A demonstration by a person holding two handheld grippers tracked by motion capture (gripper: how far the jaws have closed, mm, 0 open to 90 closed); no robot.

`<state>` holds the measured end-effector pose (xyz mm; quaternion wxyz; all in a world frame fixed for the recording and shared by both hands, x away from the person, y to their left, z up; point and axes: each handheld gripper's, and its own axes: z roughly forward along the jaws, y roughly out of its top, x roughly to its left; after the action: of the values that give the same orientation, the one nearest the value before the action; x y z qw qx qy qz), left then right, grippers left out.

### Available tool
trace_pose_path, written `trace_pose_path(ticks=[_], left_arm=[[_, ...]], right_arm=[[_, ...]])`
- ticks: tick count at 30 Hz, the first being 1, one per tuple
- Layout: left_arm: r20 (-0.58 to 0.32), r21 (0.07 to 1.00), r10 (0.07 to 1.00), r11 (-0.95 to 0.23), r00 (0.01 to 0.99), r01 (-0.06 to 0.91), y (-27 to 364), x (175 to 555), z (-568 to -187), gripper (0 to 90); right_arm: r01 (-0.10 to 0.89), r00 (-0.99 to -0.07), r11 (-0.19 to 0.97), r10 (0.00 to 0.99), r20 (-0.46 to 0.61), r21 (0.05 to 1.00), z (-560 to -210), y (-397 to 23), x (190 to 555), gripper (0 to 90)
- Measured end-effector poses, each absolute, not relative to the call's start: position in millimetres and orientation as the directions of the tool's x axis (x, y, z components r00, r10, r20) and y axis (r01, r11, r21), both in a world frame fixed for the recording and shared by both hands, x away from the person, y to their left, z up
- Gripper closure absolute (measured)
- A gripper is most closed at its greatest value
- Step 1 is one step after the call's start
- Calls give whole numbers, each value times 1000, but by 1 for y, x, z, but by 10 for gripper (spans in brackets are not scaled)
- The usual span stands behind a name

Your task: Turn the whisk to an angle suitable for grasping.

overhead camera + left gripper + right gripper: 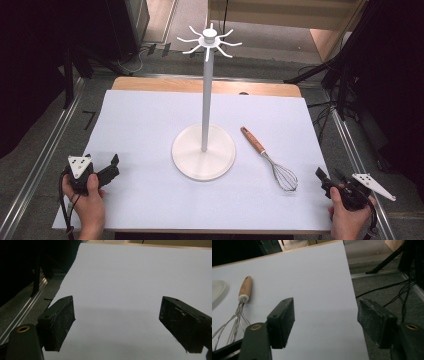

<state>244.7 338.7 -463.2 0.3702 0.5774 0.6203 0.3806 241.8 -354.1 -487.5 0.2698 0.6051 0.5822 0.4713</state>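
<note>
A white hook stand rises from a round base in the middle of the white-covered table, with several hooks around its top. Just right of the base lies a whisk with a wooden handle, wire end toward me. My left gripper rests near the table's front left, open, with bare white cover between its jaws. My right gripper sits at the front right edge, open and holding nothing. In the right gripper view the whisk lies to the left of the jaws.
Metal rails run along both sides of the table. Black cables and dark stand legs lie on the floor to the right. A strip of wooden tabletop shows at the far edge.
</note>
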Motion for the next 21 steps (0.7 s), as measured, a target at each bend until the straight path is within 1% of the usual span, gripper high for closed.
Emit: trace_pose_path(ticks=[1,2,3,4,6,8,11,12,14,16,18,19,20,21], left_arm=[[-22,900,998,48,-63,432,339,245,-463,131],[-21,901,998,48,-67,431,338,244,-463,125],[-15,904,998,43,-68,426,338,244,-463,119],[-11,903,998,39,-67,427,338,244,-463,119],[-3,905,997,33,-72,424,337,244,-464,119],[0,906,998,29,-69,422,336,244,-463,120],[1,906,998,27,-68,421,337,243,-463,123],[-1,906,997,31,-71,422,336,243,-463,124],[2,904,997,29,-73,426,336,244,-463,128],[9,902,998,22,-70,430,335,245,-464,129],[20,901,997,12,-70,433,335,244,-463,131],[22,901,997,11,-70,433,335,245,-463,131],[22,901,997,11,-71,433,334,245,-464,133],[22,902,997,11,-70,432,334,244,-463,134]], right_arm=[[450,-122,-177,959,256,875,-487,-354,242,373],[459,-126,-145,966,226,876,-487,-350,243,404],[463,-159,-49,978,138,885,-484,-342,249,450],[463,-159,-49,978,138,885,-484,-342,249,450],[469,-203,-1,973,110,883,-479,-338,253,494],[466,-232,0,965,122,885,-472,-334,256,485],[497,-204,9,973,107,867,-463,-329,258,472],[506,-210,18,972,103,863,-461,-327,259,472],[527,-259,44,960,111,849,-457,-320,260,467],[534,-309,91,946,93,841,-455,-313,262,473],[530,-318,124,946,61,839,-450,-304,265,487],[534,-312,121,948,62,837,-446,-299,267,499],[537,-314,108,946,80,837,-444,-297,269,513],[545,-326,88,938,114,834,-441,-295,272,550]])
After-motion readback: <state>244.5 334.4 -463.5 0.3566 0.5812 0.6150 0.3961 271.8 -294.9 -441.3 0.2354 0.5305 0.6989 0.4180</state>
